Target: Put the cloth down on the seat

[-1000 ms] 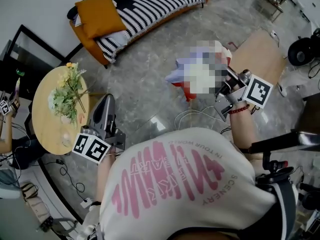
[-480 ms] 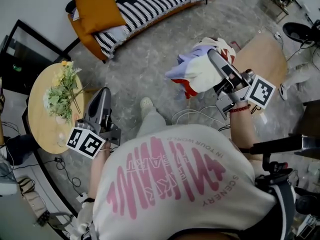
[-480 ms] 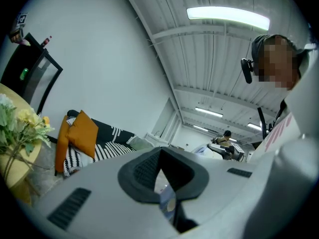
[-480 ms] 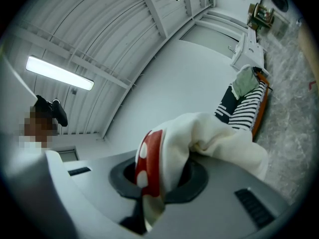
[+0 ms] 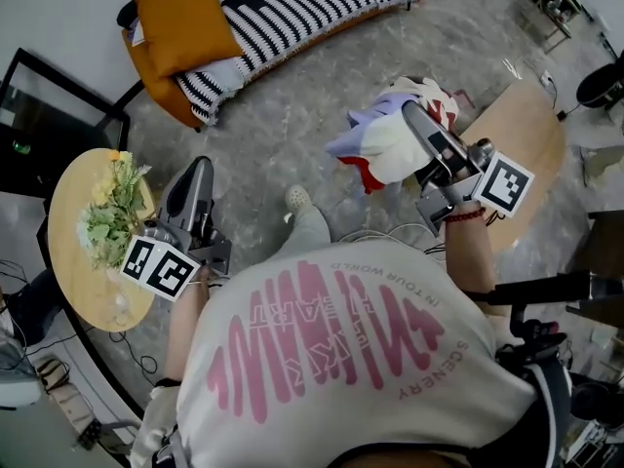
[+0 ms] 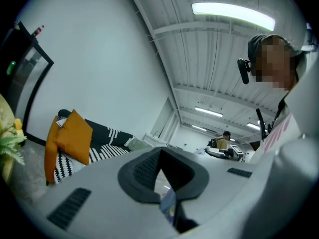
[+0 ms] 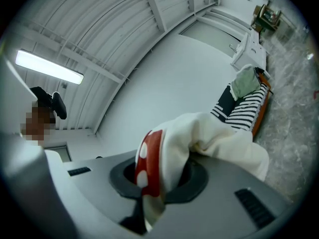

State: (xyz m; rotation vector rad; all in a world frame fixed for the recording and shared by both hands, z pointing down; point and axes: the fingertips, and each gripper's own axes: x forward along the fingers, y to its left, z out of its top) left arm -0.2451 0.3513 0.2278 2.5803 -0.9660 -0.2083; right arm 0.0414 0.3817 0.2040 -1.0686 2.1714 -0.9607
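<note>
A bundled cloth (image 5: 388,146), white with lilac and red spotted parts, hangs in the air at the tip of my right gripper (image 5: 413,115), which is shut on it. In the right gripper view the cloth (image 7: 209,138) bulges out from between the pads of that gripper (image 7: 159,183). The seat is a sofa (image 5: 283,13) with a black-and-white striped cover and an orange cushion (image 5: 180,8), some way ahead at the top of the head view. My left gripper (image 5: 198,172) is held low at the left, its jaws together with nothing in them. The sofa (image 6: 94,143) also shows in the left gripper view.
A round wooden table (image 5: 68,261) with a bunch of flowers (image 5: 112,213) stands at the left. A wooden tabletop (image 5: 526,144) lies to the right, behind the cloth. Cables (image 5: 380,232) trail over the grey stone floor. The person's shoe (image 5: 297,198) is stepping forward.
The person has stepped forward: a leg and shoe have come into view, and the round table has slid down the left side. The cloth stays gripped by the right gripper.
</note>
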